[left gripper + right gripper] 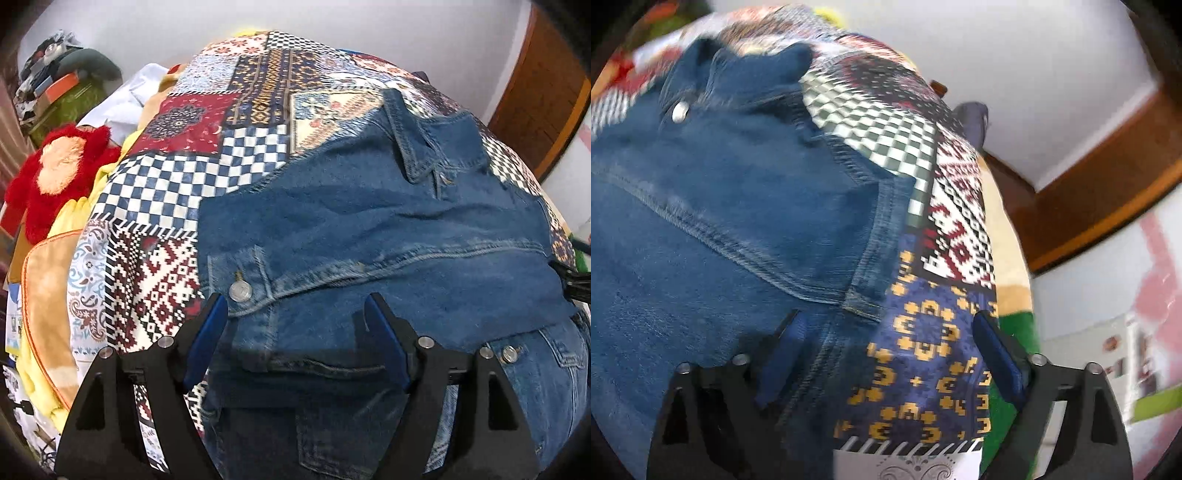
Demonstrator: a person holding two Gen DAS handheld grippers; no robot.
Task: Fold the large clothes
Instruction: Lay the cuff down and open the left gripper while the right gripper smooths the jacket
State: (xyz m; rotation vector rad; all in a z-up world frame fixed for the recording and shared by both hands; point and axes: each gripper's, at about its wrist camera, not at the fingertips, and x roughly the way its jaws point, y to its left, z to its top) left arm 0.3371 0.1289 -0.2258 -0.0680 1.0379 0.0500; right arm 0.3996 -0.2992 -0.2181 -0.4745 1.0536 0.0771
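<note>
A blue denim jacket [369, 229] lies on a patchwork bedspread [221, 122], collar at the far side, sleeve folded across the body. My left gripper [295, 306] is open, its blue pads above the jacket's near-left cuff with a metal button [240, 291]. The jacket shows in the right wrist view [720, 206], blurred. My right gripper [886, 328] is open over the jacket's right edge and the bedspread [923, 332], holding nothing. The right gripper's black tip shows at the left wrist view's right edge [576, 280].
A red plush toy [55, 173], yellow blankets [44, 295] and a pile of clothes [62, 70] lie left of the bed. A white wall [332, 22] and a brown wooden frame [1108, 184] stand behind and to the right.
</note>
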